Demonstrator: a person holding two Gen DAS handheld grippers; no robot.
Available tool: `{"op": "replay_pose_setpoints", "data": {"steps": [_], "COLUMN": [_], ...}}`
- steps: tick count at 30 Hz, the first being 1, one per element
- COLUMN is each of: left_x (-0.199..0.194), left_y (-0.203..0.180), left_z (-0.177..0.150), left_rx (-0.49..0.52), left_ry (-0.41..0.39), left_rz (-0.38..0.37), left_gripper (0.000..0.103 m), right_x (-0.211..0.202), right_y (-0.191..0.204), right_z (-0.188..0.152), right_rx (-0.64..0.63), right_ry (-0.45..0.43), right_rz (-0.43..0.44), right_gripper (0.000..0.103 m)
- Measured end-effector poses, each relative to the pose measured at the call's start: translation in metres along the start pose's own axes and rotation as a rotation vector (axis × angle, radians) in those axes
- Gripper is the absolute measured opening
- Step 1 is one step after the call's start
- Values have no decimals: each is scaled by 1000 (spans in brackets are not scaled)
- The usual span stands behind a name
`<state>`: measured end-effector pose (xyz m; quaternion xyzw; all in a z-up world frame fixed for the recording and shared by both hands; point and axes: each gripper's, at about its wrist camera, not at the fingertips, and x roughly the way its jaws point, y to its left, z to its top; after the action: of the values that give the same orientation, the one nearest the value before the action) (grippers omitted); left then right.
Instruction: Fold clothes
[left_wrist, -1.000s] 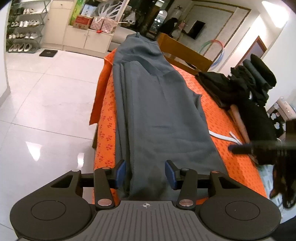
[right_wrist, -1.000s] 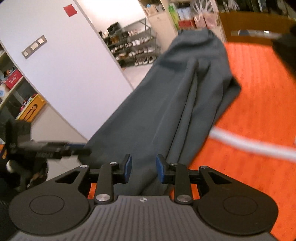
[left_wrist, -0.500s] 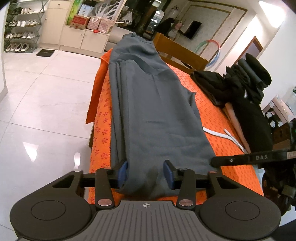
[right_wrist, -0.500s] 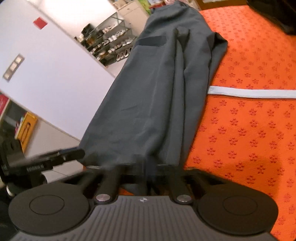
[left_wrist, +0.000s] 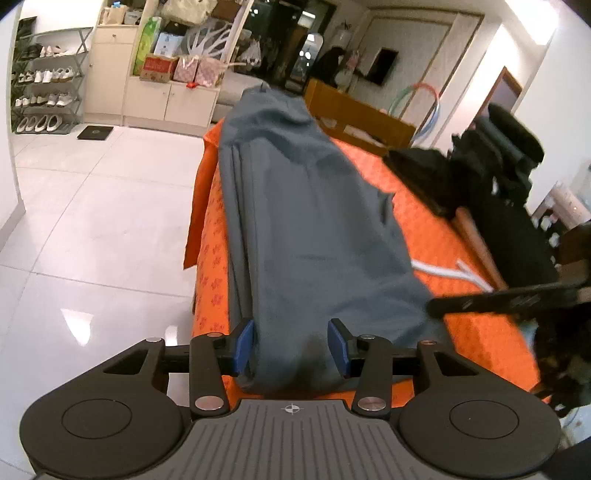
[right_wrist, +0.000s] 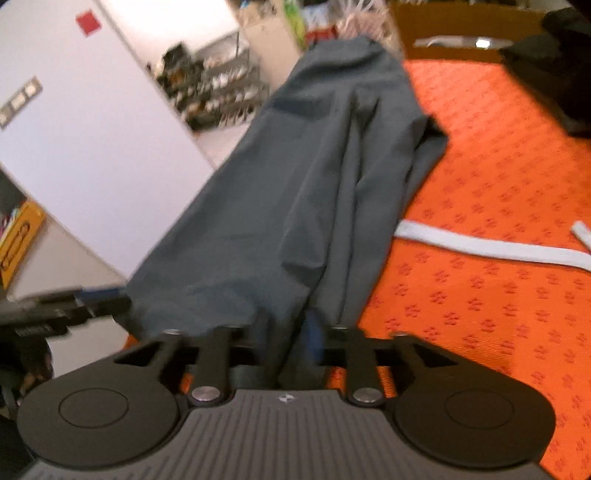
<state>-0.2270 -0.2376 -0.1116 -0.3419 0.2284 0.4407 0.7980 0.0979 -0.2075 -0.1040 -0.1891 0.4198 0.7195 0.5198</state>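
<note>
A long grey garment (left_wrist: 314, 229) lies lengthwise along the left side of the orange-clothed table (left_wrist: 461, 258). Its near hem sits between the blue pads of my left gripper (left_wrist: 291, 347), whose jaws are opening and stand apart around the cloth. In the right wrist view the garment (right_wrist: 295, 184) bunches at its near corner and drapes over my right gripper (right_wrist: 286, 332). Those jaws are opening too, with a fold of cloth between them and one pad hidden. The right gripper's finger (left_wrist: 498, 301) reaches in from the right beside the hem.
A white strap (right_wrist: 480, 251) lies on the cloth right of the garment. Black clothes (left_wrist: 498, 177) are piled at the far right. A wooden chair (left_wrist: 362, 114) stands behind the table. White tile floor (left_wrist: 92, 221) drops off on the left.
Both grippers closed in on the near hem half a second ago and now stand wider. The hem has bunched up over the right fingers. Neither hand has shifted much.
</note>
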Motion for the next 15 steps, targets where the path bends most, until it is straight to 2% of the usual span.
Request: {"op": "replay_pose_setpoints", "data": {"steps": [1,2,8,12,15], "left_x": [3,5,12,15,19], "left_y": [1,3,12,16,21], "left_z": [-1,-3,-5,2,7], "left_rx": [-5,-13,-47,-70,-98], "left_ry": [10,19,49,50,47], "left_rz": [4,4,-46,-93,-115], "left_gripper": [47,47,49,54,56], "right_x": [-5,-7,0,3,6], "right_y": [-1,-4,-12,-9,-16], "right_z": [-3,-7,-25,-24,-24], "right_rx": [1,2,-19,-45,-10], "right_ry": [-13,-16,36,6,-6], "right_rz": [-7,-5,90,149,194], "right_gripper": [57,58,58,59,59]}}
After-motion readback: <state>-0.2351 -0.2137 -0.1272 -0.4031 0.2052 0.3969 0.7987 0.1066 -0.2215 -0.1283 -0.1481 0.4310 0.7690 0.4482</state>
